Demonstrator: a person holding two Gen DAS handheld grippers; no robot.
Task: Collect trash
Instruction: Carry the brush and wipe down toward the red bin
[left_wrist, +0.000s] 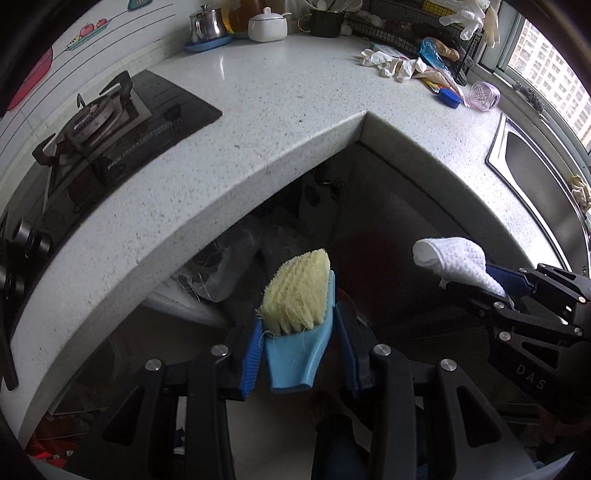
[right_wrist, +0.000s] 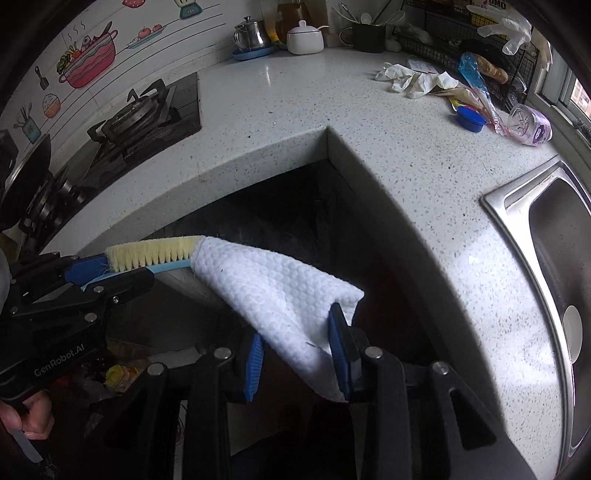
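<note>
In front of the counter's (left_wrist: 258, 110) inner corner, both grippers hang over the dark floor gap, each carrying a tool. The left gripper (left_wrist: 299, 347) pinches a brush (left_wrist: 299, 295) by its light-blue handle, bristles pointing forward and up, blue pads pressed against the handle's sides. The right gripper (right_wrist: 299, 350) is clamped on a white cloth (right_wrist: 273, 288), which drapes forward and leftward so that, in the right wrist view, its free end overlaps the brush tip; whether they actually touch I cannot tell.

The trash (right_wrist: 436, 83) lies well apart from both, at the back of the counter near the wire rack (right_wrist: 480, 48): crumpled pale gloves, a blue plastic bag, a blue lid (right_wrist: 469, 118) and a clear purple-labelled container (right_wrist: 530, 123) on its side beside the window. The sink (right_wrist: 554, 258) sits to the right; the stove (left_wrist: 99, 125) to the left.

Holding a brush and a cloth suggests sweeping or wiping debris together rather than picking pieces up singly, with the cloth likely serving to catch or shield what the brush pushes. Both tools are held low and short of the counter, so collection looks not yet begun. The next move would likely call for lifting both over the edge toward the far right corner.
</note>
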